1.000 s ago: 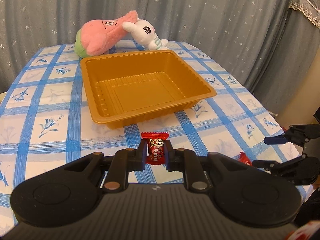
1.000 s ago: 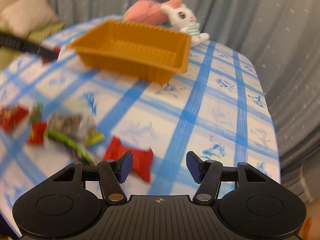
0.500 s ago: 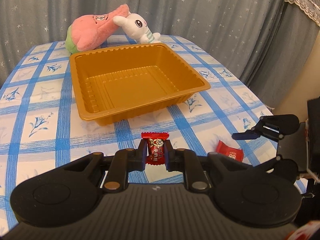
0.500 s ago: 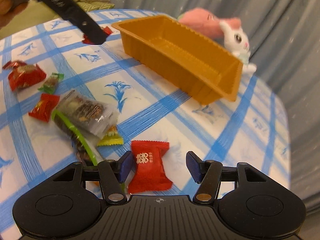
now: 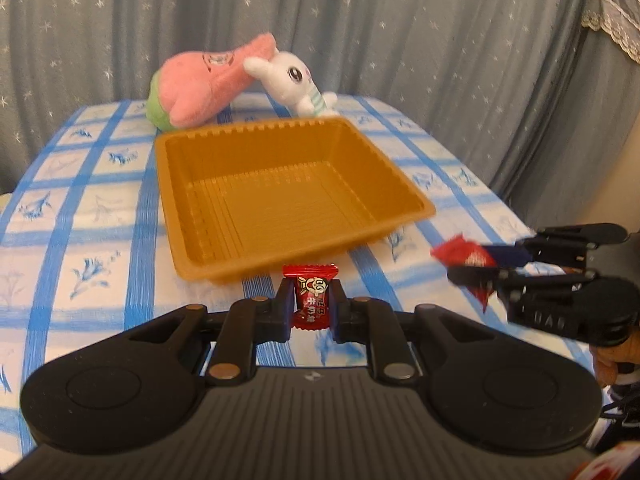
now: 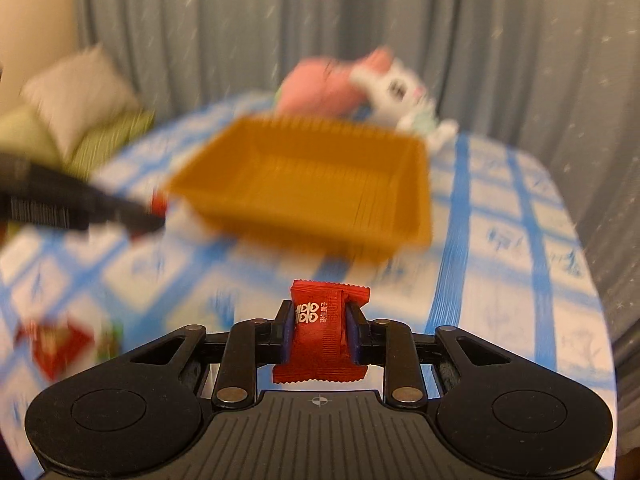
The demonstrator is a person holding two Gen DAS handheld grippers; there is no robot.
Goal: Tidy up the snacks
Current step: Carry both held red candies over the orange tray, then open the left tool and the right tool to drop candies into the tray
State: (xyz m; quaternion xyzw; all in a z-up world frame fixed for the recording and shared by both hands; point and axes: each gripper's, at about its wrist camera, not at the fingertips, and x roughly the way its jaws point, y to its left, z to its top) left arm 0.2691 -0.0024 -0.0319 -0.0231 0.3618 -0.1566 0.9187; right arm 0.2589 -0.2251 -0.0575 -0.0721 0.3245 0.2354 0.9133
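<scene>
A: So, progress? The orange tray [image 5: 288, 200] looks empty.

B: Yep, nothing in it yet. The left gripper [image 5: 310, 308] is clamped on a small dark-red candy [image 5: 311, 298], just short of the tray's near rim. The right gripper [image 6: 318, 336] is closing its jaws onto a red candy packet [image 6: 320, 332] between them.

A: What's left?

B: Both drops, plus the blurry loose snacks [image 6: 60, 344] on the checked tablecloth [image 5: 80, 220].

Both units read matte black: the left gripper [image 5: 311, 309] carries a ribbed deck, two round discs and brass-coloured pivot screws. The right gripper [image 6: 319, 334] matches it, showing blue-padded fingers [image 6: 286, 332] and a small crosshair mark.
</scene>
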